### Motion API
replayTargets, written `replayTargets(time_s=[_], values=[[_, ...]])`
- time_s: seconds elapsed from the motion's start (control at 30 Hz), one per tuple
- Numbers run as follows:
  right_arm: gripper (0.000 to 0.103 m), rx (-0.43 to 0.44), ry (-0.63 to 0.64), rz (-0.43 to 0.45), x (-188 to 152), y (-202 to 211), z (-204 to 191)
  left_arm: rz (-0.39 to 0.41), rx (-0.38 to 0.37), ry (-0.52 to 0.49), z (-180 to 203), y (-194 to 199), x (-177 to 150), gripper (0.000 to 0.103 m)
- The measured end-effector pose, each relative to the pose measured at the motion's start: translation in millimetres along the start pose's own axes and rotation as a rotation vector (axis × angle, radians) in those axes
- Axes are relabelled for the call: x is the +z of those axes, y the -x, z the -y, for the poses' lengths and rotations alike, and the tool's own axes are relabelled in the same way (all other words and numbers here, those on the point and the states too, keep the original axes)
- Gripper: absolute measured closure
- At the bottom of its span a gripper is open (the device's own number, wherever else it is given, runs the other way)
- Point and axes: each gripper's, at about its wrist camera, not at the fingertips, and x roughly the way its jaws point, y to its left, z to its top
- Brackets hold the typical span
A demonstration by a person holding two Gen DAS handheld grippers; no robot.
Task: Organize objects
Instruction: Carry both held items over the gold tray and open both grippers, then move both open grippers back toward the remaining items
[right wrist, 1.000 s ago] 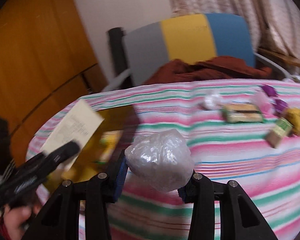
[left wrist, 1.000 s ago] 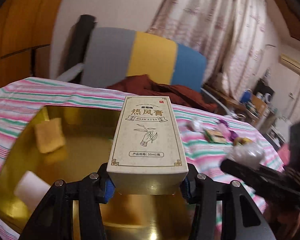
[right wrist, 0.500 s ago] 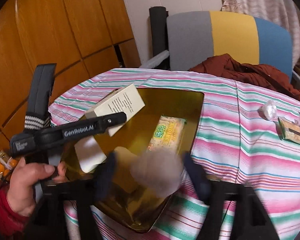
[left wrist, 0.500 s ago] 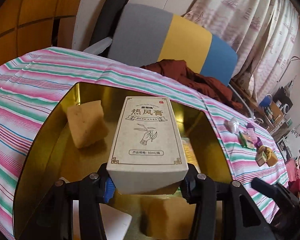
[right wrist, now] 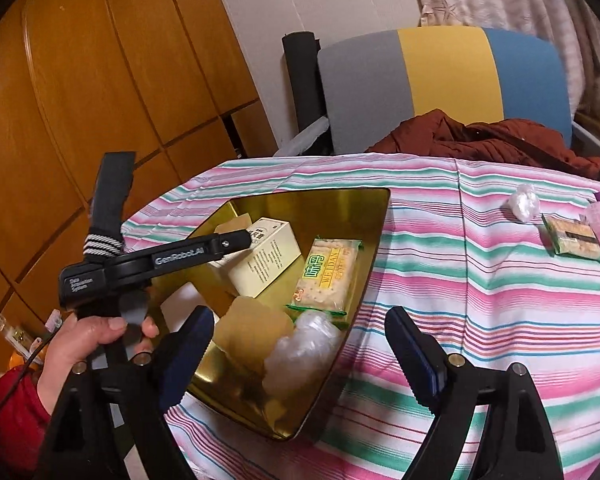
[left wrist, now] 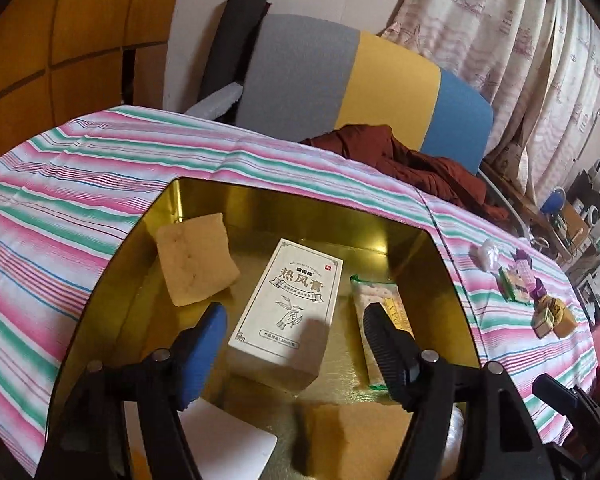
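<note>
Left hand-held gripper (left wrist: 292,340): its jaws are opening, the blue pad on one side and the black ribbed one on the other standing clear of the box that lies between and beyond them.
Cream box (left wrist: 287,308): lies flat on the floor of the gold tray, printed face up, just ahead of the left fingertips and touching neither.
Gold tray (left wrist: 268,200): sits on the striped cloth of the bench (left wrist: 80,184), shiny walls all round.
Tan sponge block (left wrist: 196,258): leans in the tray's far left part, just beside the box.
Cracker packet (right wrist: 327,276): green-edged, flat in the tray to the right of the box; in the left wrist view the right-hand finger hides part of it.
Second tan block (left wrist: 356,436): near wall of the tray, below the box.
White card (left wrist: 224,444): at the tray's near left, partly behind the left finger.
Right hand-held gripper (right wrist: 300,356): spread wide, nothing pinched; it hangs over the tray's near corner.
Clear plastic bundle (right wrist: 300,350): rests inside the tray at that corner, between and just beyond the right fingers, free of both pads, next to the cracker packet's near end.
Person's hand (right wrist: 92,340): red sleeve, wrapped round the left tool's handle at the tray's left side.
Loose items (right wrist: 572,234): another packet, a small clear wrap and purple bits, on the cloth well apart from the tray.
Chair (right wrist: 440,84): grey, yellow and blue back behind the bench, a rust-brown garment over the seat.
</note>
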Motion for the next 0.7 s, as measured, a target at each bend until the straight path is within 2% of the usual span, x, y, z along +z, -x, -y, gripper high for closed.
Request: replayTargets(time_s=[0.17,0.37,0.7], values=[[0.015,-0.002,-0.028,0.005,-2,4,8,0.005,-0.009,0.018,7,7,-4,0.031],[0.013,-0.025,-0.058,0.007,-5,10,18,-0.001,-0.038,-0.024,27,12,-15,0.031],[0.012,-0.086,-0.152,0.004,-10,18,51,0.032,-0.079,-0.118,67,29,-26,0.031]])
